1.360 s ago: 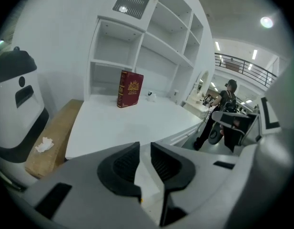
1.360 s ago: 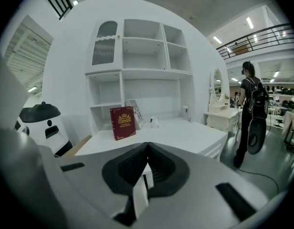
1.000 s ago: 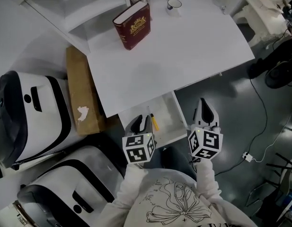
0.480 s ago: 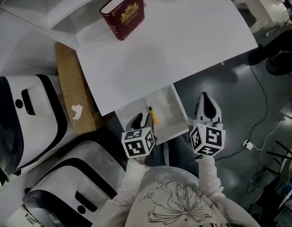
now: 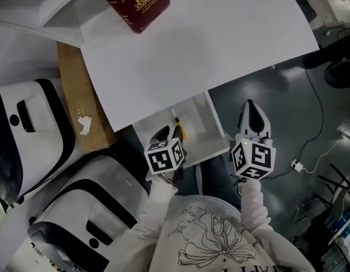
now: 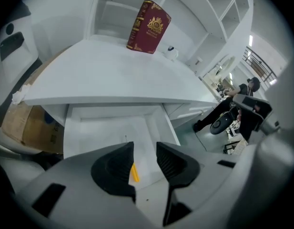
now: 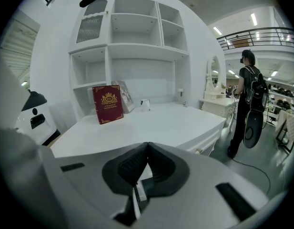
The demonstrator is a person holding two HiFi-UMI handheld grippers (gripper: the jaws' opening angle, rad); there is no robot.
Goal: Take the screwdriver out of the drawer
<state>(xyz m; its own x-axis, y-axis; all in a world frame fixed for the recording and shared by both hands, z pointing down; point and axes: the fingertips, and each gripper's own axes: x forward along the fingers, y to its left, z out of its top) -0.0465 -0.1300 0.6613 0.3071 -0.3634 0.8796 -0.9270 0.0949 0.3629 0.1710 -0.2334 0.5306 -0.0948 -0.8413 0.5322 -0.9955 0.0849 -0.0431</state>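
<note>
I'm holding my left tongs [image 6: 144, 152] over the open drawer [image 5: 200, 129], jaws opening wide around nothing. The yellow-handled screwdriver [image 6: 134, 172] is lying inside, just beneath them. My right tongs [image 7: 146, 149] are staying beside the drawer, pressed together and empty.

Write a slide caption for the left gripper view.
Left gripper, jaws opening, over the open drawer; the screwdriver shows through their gap, not yet gripped.

Person is wearing a pale long-sleeved sweatshirt [image 5: 180, 214] with a dark line-drawn flower print [image 5: 211, 239] and lettering running under it, sleeves [image 5: 249, 205] covering the wrists. Both the left gripper [image 5: 169, 136] and right gripper [image 5: 252, 109] are showing grey-white shells, black ribbed pads [image 6: 113, 166] and cubes [image 5: 164, 157] carrying black-and-white square markers; left jaws are opening, nothing clamped between.
</note>
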